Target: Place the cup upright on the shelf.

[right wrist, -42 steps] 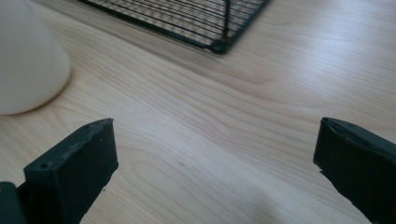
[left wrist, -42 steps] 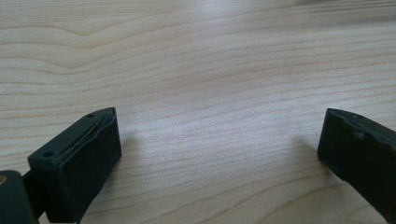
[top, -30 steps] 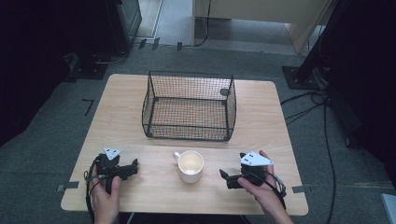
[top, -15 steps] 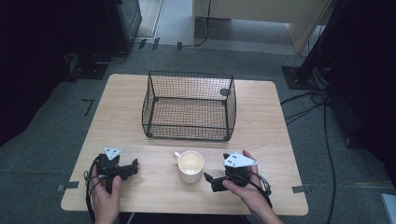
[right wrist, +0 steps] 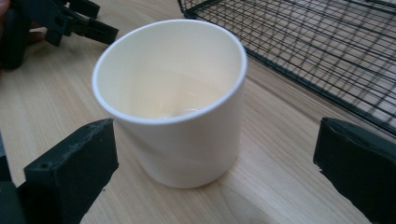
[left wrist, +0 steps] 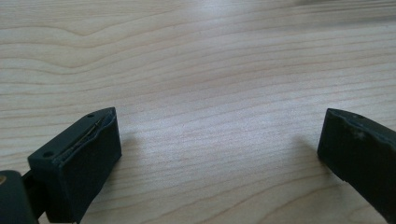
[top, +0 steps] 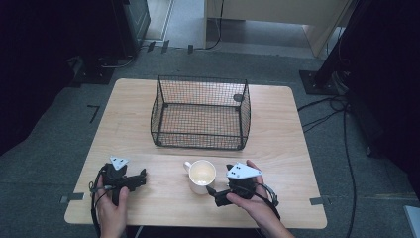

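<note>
Right black two-jaw gripper (top: 214,195), held in a hand at the near edge of the light wooden table (top: 292,148), has its jaws spread wide, just beside one white ceramic mug (top: 201,176). In the right gripper view the mug (right wrist: 175,100) stands upright between the jaws, untouched, mouth up. From above, its handle points left. Behind it sits one black wire basket (top: 200,113). Left black gripper (top: 141,174) rests wide open over bare wood (left wrist: 210,70).

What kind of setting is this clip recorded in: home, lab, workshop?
Likely a lab or data-collection room: a bare wooden table on grey carpet, cables trailing across the floor, tape marks at the table's corners, and only a mug and wire basket set out.
</note>
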